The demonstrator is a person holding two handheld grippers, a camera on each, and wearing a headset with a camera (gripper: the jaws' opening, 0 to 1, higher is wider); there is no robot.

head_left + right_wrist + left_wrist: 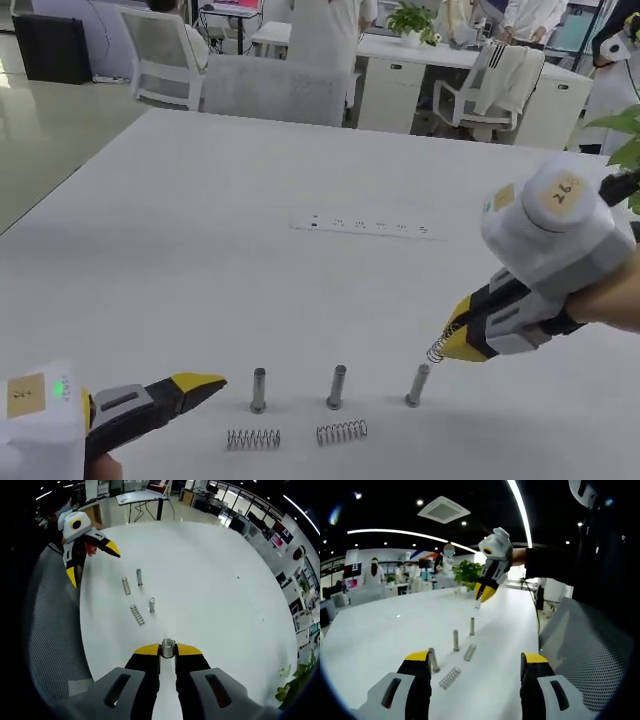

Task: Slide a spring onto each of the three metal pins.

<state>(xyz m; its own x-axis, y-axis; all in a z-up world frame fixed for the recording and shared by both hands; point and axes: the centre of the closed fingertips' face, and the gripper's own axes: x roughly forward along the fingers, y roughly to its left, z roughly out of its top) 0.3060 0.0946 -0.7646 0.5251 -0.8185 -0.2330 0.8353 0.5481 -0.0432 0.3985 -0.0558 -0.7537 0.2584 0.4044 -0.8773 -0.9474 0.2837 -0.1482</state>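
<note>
The right gripper is clamped on a spring, just above the rightmost pin. The coil looks tilted, though that's hard to judge. Best to stand it upright, centre its bore over the pin tip, then lower it. The left gripper hovers with jaws apart near two loose springs on the table.
</note>
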